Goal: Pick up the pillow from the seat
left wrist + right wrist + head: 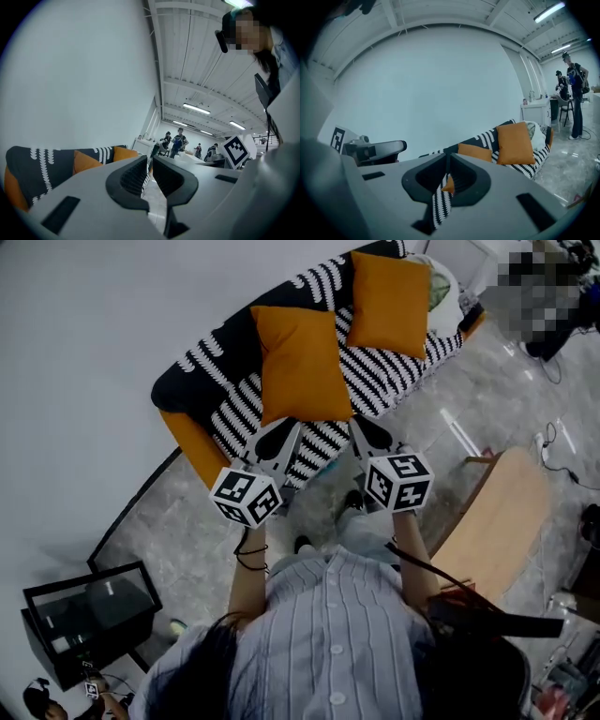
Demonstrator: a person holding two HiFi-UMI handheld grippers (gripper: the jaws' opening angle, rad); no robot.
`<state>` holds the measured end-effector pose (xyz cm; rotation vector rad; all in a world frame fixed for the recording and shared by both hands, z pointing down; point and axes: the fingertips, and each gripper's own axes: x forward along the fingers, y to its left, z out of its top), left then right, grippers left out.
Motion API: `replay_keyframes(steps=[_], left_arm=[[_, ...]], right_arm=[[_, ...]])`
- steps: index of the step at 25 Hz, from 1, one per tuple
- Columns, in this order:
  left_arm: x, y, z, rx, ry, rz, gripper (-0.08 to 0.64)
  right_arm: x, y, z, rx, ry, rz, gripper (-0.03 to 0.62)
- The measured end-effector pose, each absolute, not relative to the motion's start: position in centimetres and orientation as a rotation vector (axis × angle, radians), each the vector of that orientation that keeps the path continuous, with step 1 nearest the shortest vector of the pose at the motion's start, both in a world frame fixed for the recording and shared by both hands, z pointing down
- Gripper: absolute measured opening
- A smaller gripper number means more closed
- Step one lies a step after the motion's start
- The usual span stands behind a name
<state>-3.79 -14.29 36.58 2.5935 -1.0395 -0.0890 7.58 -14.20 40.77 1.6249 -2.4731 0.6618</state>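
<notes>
Two orange pillows lean on a black-and-white striped sofa; the nearer pillow is in the middle of the seat and the other pillow is farther along. My left gripper hovers just short of the nearer pillow's lower edge, shut and empty. My right gripper is beside it over the seat's front edge, also shut and empty. In the left gripper view the shut left gripper points along the sofa, with a pillow to the left. Beyond the shut right gripper in the right gripper view I see both pillows.
A white wall runs behind the sofa. A light wooden table stands at the right and a black glass-topped cabinet at the lower left. A pale bundle lies at the sofa's far end. People stand far off.
</notes>
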Motion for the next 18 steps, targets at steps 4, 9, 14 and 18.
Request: replay_keyframes(steps=[4,9,14,18], left_arm=[[0.2,-16.5,36.7,2.586,-1.044,-0.073,0.031],[3.5,-18.8,37.0,2.598,-1.078,-0.013,0.031],[4.6,-20.5,37.2,2.562,-1.144,-0.034,0.031],[5.5,-21.1,37.6,2.526,-1.169,-0.054,0.031]], right_arm=[[11.0,-17.4,40.5,1.599,-2.49,0.677,0.035],[13.7,-20.4,40.8,1.55,-2.51,0.693,0.035],[15.4,-22.5,41.4,1.501,-2.536,0.706,0.035],[16.3,-23.5,41.8,1.47,-2.55,0.717,0.035]])
